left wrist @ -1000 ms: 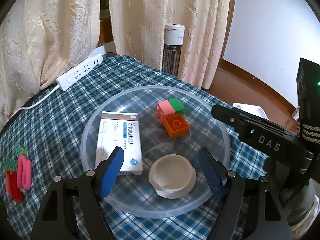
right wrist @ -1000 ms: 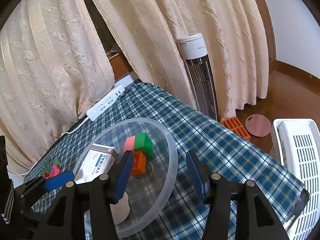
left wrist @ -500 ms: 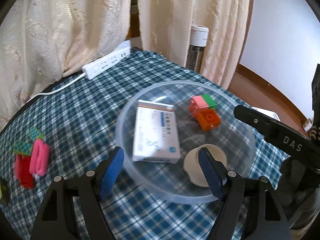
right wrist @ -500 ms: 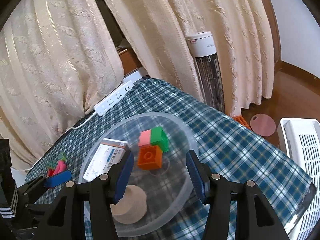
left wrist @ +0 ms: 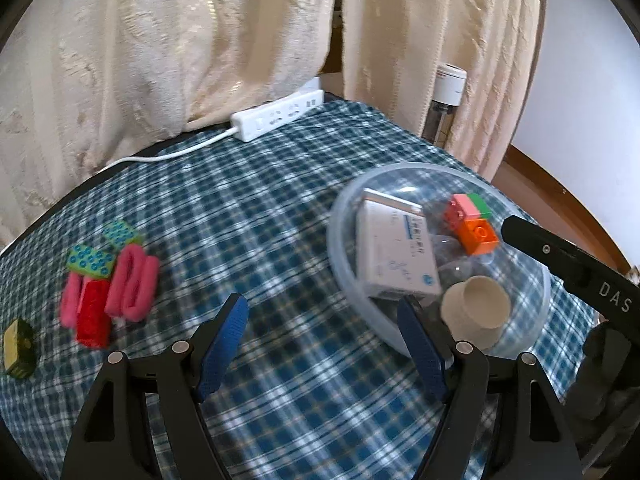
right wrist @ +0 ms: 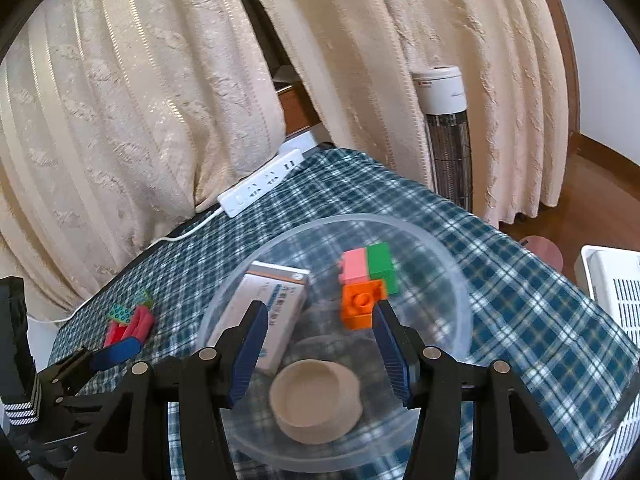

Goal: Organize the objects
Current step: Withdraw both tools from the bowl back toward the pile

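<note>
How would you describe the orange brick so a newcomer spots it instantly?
Start at the clear bowl on the checked cloth. Inside, beside the white box, lies a small brick cluster. The orange brick is its nearest piece, touching the pink-and-green pair.

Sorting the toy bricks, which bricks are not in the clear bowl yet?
The two teal-studded green bricks and the red brick, lying on the tablecloth beside pink rolls; the others sit inside the bowl.

Bare cloth (left wrist: 256, 216) runs open through the middle of the left wrist frame, between the toy pile (left wrist: 108, 276) at left and the bowl (left wrist: 340, 256) at right. A power strip (left wrist: 278, 118) and curtains (left wrist: 160, 40) close off the top. Inside the bowl, a box (right wrist: 272, 312), bricks (right wrist: 366, 284) and a cup (right wrist: 316, 400) crowd the floor.
</note>
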Motion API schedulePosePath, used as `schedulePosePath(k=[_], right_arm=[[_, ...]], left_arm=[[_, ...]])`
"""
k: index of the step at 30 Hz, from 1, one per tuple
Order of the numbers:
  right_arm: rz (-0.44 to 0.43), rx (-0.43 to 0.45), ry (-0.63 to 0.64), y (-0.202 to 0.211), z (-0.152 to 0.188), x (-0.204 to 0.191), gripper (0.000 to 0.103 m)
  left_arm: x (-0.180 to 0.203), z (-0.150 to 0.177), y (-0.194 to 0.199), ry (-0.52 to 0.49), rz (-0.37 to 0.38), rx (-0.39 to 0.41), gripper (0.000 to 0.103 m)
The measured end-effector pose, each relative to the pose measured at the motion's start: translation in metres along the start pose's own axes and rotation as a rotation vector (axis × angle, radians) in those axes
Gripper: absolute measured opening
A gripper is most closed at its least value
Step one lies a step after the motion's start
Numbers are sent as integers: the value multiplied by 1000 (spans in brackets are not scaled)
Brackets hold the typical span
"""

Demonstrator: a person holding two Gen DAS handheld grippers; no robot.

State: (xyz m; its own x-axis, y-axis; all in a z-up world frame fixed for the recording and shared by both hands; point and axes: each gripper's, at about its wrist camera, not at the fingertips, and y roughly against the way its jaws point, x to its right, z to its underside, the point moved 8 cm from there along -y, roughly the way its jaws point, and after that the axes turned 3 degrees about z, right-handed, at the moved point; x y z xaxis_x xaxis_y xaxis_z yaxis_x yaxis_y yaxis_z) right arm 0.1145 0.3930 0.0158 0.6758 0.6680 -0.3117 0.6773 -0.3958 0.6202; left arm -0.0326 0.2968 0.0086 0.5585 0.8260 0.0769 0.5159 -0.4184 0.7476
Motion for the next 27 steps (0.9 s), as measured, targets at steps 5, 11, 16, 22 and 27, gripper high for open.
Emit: schedulePosePath(k=[5, 11, 16, 22, 27], right_arm=[[-16, -10, 30, -2, 4, -23, 61], [-36, -21, 70, -5, 9, -51, 61], [-51, -30, 105, -9, 11, -76, 61], [-75, -61, 142, -18, 19, -106, 63], [-120, -116, 183, -31, 30, -137, 63]], left_arm=[[-24, 7, 8, 32, -23, 6, 78], [-58, 14, 16, 78, -57, 12, 78], [-88, 24, 21, 120, -85, 8, 78], [-128, 39, 27, 177, -125, 0, 78], [-164, 54, 30, 235, -174, -19, 78]])
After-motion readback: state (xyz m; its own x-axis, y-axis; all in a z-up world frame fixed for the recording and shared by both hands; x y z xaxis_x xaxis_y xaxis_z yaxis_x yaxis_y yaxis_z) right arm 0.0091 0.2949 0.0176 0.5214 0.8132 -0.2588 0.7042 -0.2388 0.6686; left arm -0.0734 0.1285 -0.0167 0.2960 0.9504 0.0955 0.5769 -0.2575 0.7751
